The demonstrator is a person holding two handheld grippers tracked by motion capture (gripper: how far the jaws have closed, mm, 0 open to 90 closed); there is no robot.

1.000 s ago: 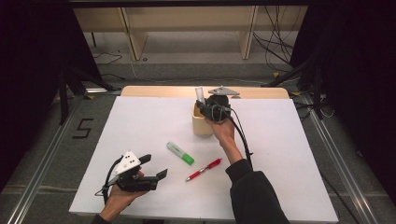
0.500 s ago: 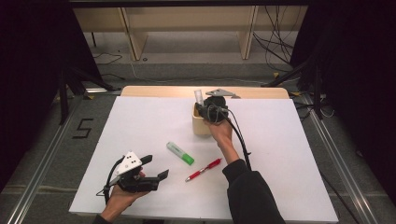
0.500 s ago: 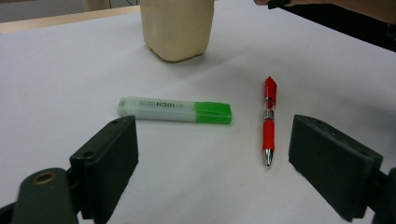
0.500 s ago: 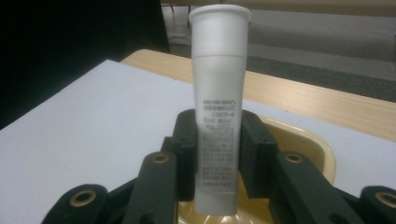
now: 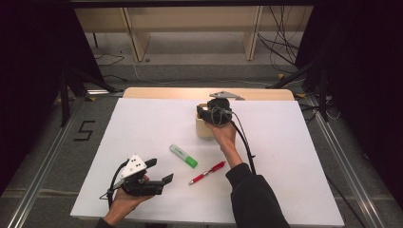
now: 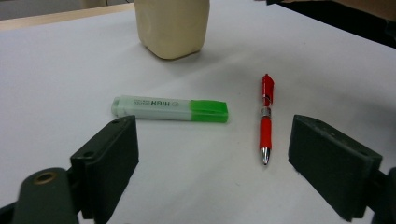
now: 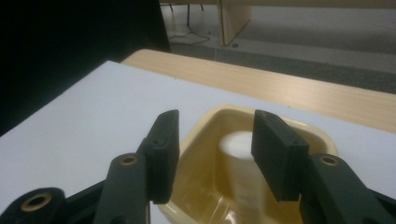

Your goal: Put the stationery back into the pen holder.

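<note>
A beige cup (image 5: 203,130) stands at the back middle of the white table. My right gripper (image 5: 205,114) hovers just above its mouth, open, with nothing between its jaws. In the right gripper view (image 7: 218,136) the cup's rim (image 7: 196,130) lies below the jaws, and a white pen-like object (image 7: 239,142) stands inside. A green highlighter (image 5: 183,156) and a red pen (image 5: 206,172) lie in mid-table. My left gripper (image 5: 160,171) rests open near the front left, pointing at them. In its own view (image 6: 219,168) the highlighter (image 6: 170,108) and pen (image 6: 265,116) lie ahead, apart from the jaws.
The white table top (image 5: 285,156) has a wooden strip (image 5: 166,92) along its far edge. Beyond it stand wooden shelf legs (image 5: 135,42) on a floor with cables (image 5: 280,47). Metal rails (image 5: 43,156) run along both sides of the table.
The white object that my right gripper held upright over the cup has left the jaws and now stands in the cup. The left gripper has hardly moved.
</note>
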